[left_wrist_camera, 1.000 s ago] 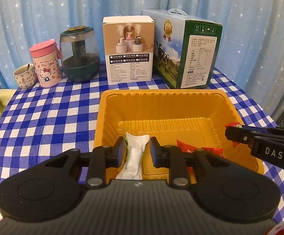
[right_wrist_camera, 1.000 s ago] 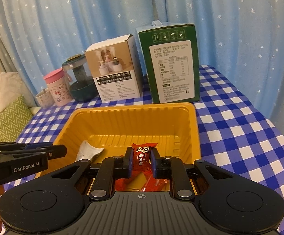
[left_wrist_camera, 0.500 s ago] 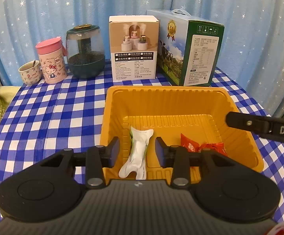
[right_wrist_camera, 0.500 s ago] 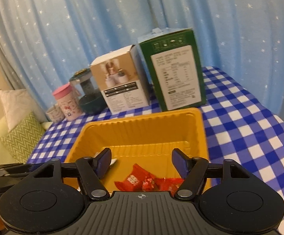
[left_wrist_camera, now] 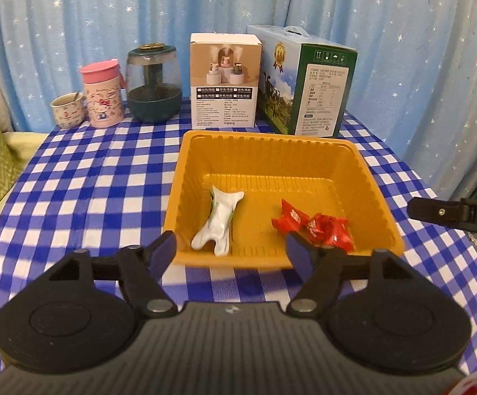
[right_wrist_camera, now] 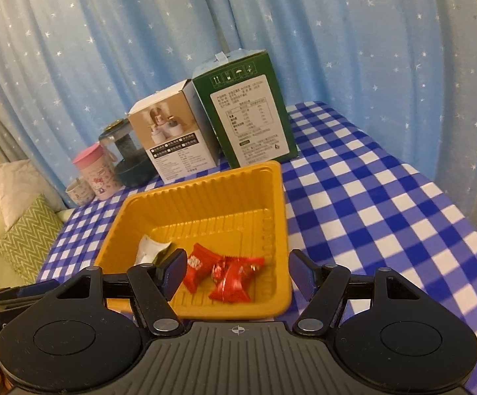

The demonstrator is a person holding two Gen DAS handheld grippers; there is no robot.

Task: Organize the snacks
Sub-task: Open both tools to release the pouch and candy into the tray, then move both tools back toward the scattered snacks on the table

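Observation:
An orange plastic tray (left_wrist_camera: 381, 204) (right_wrist_camera: 279, 220) sits on the blue checked tablecloth. A white snack packet (left_wrist_camera: 220, 219) (right_wrist_camera: 148, 248) lies in its left part, and red snack packets (left_wrist_camera: 314, 225) (right_wrist_camera: 228, 275) lie in its right part. My left gripper (left_wrist_camera: 231, 252) hangs in front of the tray's near rim, its jaws opening, with nothing between them. Over the tray's near right corner, my right gripper (right_wrist_camera: 237, 271) stands open and holds nothing. The right gripper's finger (left_wrist_camera: 452, 215) shows at the right edge of the left wrist view.
Along the back stand a small mug (left_wrist_camera: 68, 110), a pink lidded cup (left_wrist_camera: 102, 93), a dark green jar (left_wrist_camera: 154, 84), a white box (left_wrist_camera: 224, 80) and a green carton (left_wrist_camera: 307, 80). A starry blue curtain hangs behind. Cushions (right_wrist_camera: 24, 230) lie left of the table.
Both grippers let go of their packets, the white one and a red one, which now lie in the tray. Both have opened wide and drawn back from the tray.

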